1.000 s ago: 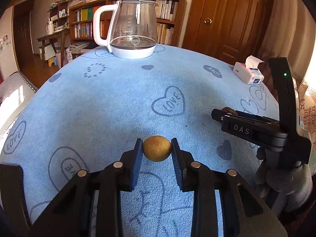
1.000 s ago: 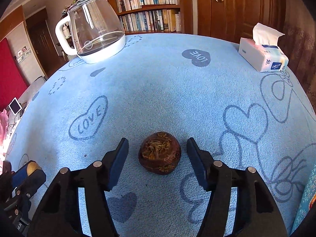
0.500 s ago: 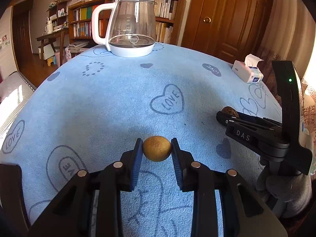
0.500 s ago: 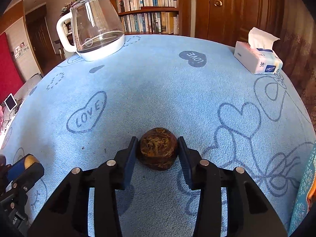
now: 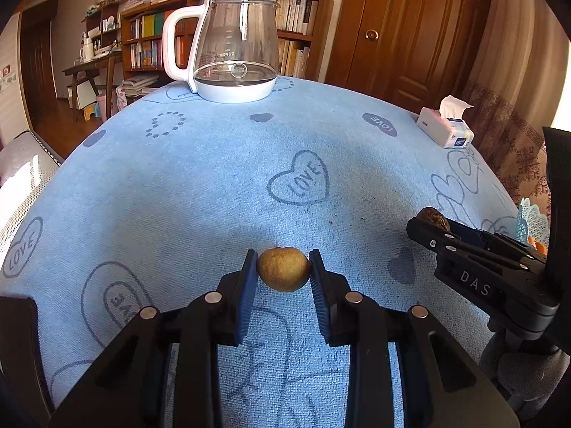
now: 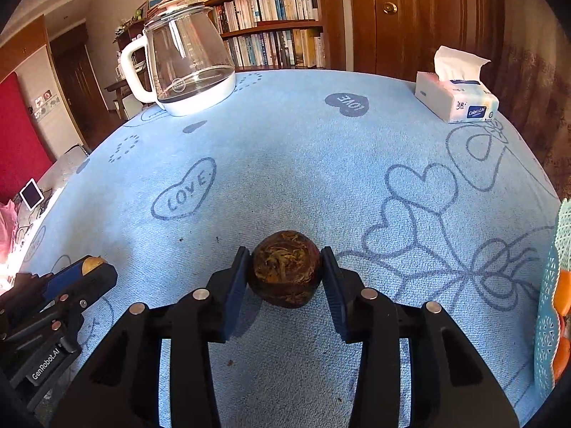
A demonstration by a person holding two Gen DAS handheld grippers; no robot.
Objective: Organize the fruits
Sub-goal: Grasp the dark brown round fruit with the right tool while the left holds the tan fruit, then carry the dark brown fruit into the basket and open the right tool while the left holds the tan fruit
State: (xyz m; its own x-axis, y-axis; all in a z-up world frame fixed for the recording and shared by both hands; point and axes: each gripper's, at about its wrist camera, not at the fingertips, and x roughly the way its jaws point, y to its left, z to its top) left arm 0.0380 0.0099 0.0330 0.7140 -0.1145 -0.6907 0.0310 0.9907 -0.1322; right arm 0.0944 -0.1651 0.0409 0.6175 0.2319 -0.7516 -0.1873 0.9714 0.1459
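Both grippers have fruit right now. The left gripper is clamped on a small yellow-brown fruit, pads snug on both sides, just above the blue tablecloth. The right gripper has just been closing its jaws and now pinches a dark brown wrinkled fruit between the pads. At the far right edge there's a teal lattice basket with something orange in it. Glass kettle sits far left, tissue box far right
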